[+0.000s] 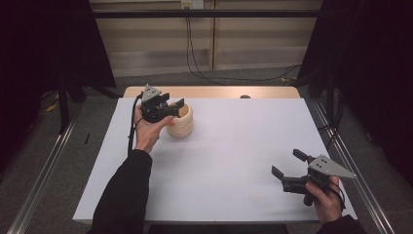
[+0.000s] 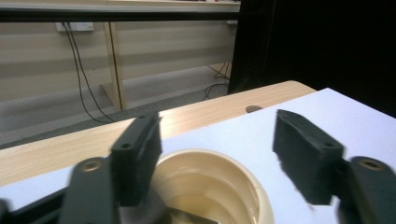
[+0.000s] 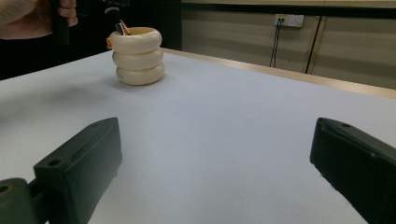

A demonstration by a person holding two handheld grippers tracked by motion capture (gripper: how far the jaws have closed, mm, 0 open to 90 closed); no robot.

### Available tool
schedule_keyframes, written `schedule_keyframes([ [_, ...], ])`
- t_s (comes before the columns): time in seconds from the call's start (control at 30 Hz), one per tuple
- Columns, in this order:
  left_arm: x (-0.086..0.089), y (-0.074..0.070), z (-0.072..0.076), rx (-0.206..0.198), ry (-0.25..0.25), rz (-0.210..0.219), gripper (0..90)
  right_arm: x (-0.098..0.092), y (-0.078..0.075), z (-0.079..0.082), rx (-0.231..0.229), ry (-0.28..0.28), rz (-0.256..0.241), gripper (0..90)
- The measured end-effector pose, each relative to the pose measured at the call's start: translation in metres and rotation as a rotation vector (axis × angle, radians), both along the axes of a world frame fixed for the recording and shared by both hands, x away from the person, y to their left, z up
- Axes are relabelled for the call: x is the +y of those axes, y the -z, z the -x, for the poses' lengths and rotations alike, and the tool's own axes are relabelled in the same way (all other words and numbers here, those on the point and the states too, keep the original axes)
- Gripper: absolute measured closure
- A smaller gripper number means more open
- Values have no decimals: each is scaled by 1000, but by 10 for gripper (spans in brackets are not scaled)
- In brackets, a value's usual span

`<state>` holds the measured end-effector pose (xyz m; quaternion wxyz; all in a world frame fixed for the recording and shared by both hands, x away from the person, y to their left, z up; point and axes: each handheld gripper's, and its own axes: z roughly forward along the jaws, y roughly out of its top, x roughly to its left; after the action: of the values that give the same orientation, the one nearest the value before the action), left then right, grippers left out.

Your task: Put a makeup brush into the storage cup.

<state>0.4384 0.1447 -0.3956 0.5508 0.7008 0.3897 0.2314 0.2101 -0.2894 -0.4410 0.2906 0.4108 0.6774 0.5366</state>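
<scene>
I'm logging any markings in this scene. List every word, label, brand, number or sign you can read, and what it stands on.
None can be read.
The cream ribbed pot, the left gripper, the right gripper and the white table bear no lettering.
The wall socket is too small to show any marking.

A: How many holders stand on the surface (image 1: 234, 146)?
B: One cream ribbed cup (image 1: 182, 122); it is stacked in three rounded rings.
A: And each hand-held gripper counted?
B: Two; the left hand-held gripper (image 1: 171, 106) and the right hand-held gripper (image 1: 289, 163); each has two black jaws and one grey three-cornered plate.
A: Hands?
B: Two; one per gripper.
A: Anything inside the cup?
B: Some items stick out of it; too small to count exactly.
A: Surfaces?
B: One.
</scene>
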Motion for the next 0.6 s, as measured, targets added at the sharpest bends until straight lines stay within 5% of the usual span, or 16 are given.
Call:
schedule_keyframes([
  [0.27,1,-1,0,-11,22,14,31,-3,1,0,6,2,-5,20],
  [0.6,2,-4,4,-19,25,19,19,-3,1,0,10,16,-8,6],
])
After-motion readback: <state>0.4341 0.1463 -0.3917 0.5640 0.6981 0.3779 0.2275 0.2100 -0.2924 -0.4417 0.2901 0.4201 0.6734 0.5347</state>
